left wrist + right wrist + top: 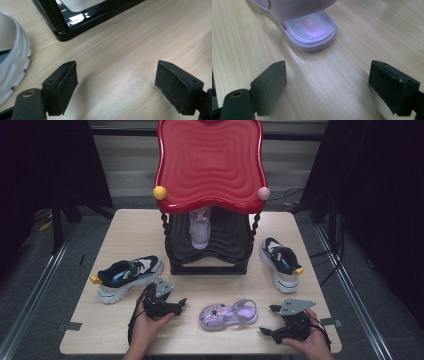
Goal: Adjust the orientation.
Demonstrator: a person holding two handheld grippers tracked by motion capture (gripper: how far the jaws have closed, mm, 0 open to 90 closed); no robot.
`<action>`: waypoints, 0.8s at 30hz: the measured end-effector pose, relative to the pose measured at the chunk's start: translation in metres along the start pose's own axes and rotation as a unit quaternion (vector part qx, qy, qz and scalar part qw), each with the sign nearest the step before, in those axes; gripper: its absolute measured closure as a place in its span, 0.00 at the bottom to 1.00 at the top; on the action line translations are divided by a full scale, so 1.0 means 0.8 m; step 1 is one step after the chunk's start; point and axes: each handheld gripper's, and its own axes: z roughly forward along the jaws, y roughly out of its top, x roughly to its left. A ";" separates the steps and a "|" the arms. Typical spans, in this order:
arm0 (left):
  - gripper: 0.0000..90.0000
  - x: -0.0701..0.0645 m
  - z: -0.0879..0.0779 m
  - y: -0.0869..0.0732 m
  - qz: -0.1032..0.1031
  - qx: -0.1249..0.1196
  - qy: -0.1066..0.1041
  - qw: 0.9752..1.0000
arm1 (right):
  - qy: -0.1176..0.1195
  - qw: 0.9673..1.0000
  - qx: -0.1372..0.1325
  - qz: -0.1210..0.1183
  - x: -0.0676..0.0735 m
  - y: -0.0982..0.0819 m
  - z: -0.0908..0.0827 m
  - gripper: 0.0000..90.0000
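Observation:
A lilac sandal (227, 315) lies on its sole at the front middle of the table, and its heel end (312, 32) is just ahead of my right gripper (328, 85). That gripper (270, 320) stands open on the sandal's right, apart from it, jaws empty. My left gripper (179, 306) is on the sandal's left, open over bare wood (116, 82). A matching lilac sandal (200, 232) stands on the black lower shelf (225, 242) of the shoe rack. Two blue and white sneakers sit on the table, one at the left (130, 277) and one at the right (281, 262).
The rack's red wavy top (210, 162) overhangs the lower shelf. Its black base (75, 25) lies close ahead of the left jaws, and the left sneaker's white sole (12, 70) is beside them. Table edges drop off at front and sides.

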 end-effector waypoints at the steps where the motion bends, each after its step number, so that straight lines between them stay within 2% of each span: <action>1: 0.20 0.001 0.000 0.000 0.000 0.006 0.001 1.000 | 0.004 1.000 0.002 -0.001 0.001 0.001 0.001 0.16; 3: 0.19 0.002 0.001 -0.001 -0.004 0.015 0.001 1.000 | 0.010 1.000 0.007 -0.009 0.003 0.005 0.003 0.16; 7: 0.17 0.004 0.002 -0.001 -0.015 0.018 -0.006 1.000 | 0.022 0.999 0.007 -0.022 0.006 0.015 0.008 0.16; 9: 0.17 0.008 0.003 -0.001 -0.024 0.023 -0.012 0.999 | 0.030 0.999 0.003 -0.020 0.008 0.020 0.010 0.16; 13: 0.17 0.007 0.004 -0.001 -0.031 0.020 -0.011 0.999 | 0.050 0.999 -0.011 -0.017 0.007 0.031 0.017 0.17; 16: 0.16 0.008 0.003 -0.001 -0.026 0.024 -0.012 0.999 | 0.052 0.998 -0.009 -0.023 0.007 0.037 0.022 0.18; 19: 0.16 0.007 0.004 -0.001 -0.031 0.021 -0.012 0.999 | 0.057 0.998 -0.015 -0.017 0.005 0.042 0.027 0.19; 24: 0.16 0.007 0.004 -0.001 -0.031 0.020 -0.012 0.999 | 0.059 0.998 -0.008 -0.017 0.004 0.047 0.040 0.19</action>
